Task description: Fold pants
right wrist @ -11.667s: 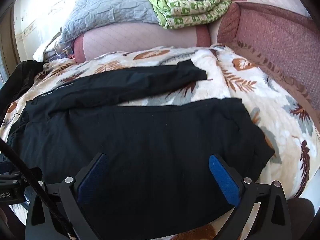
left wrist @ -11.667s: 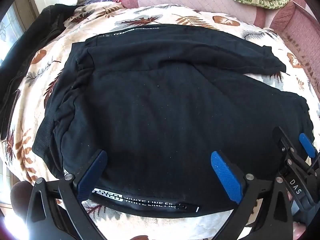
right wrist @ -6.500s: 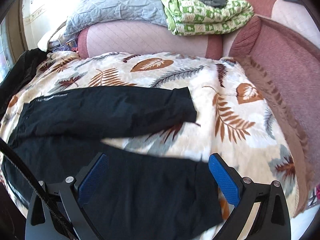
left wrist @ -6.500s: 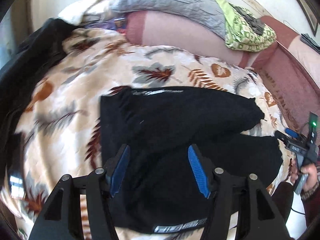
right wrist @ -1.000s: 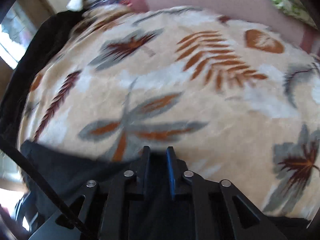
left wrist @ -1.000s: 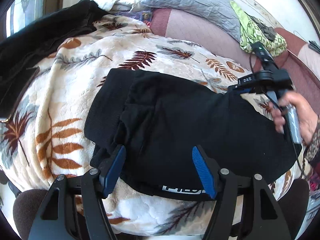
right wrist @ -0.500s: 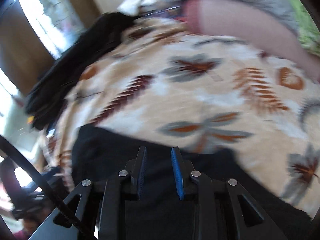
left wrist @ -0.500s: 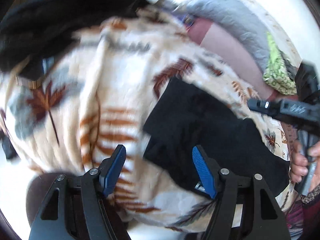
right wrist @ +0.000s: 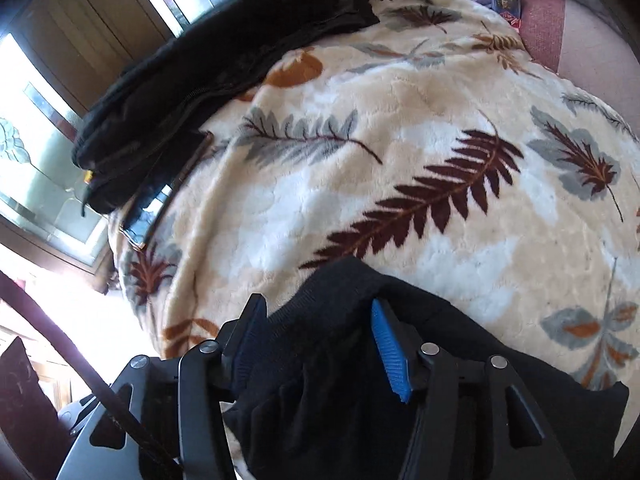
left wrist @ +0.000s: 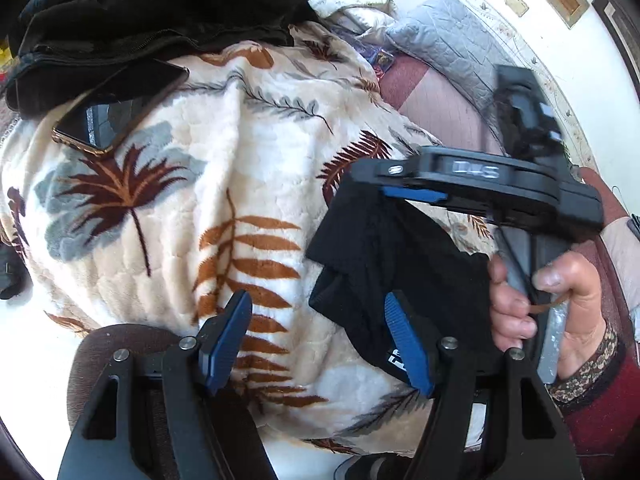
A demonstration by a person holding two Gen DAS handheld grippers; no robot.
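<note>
Left gripper [left wrist: 320, 340]: jaws wide, empty, lower centre.
Right gripper [right wrist: 316, 340]: half-spread, straddling the black pants [right wrist: 340, 380].
Blanket [left wrist: 240, 160]: beneath.

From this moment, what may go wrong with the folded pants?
The right claw is open around the edge of the folded pants, so pulling back carelessly may drag the top layer and spoil the fold. The pants lie near the blanket's front edge and might slide off. A phone lies further along the blanket; a wide sweep could knock it.
</note>
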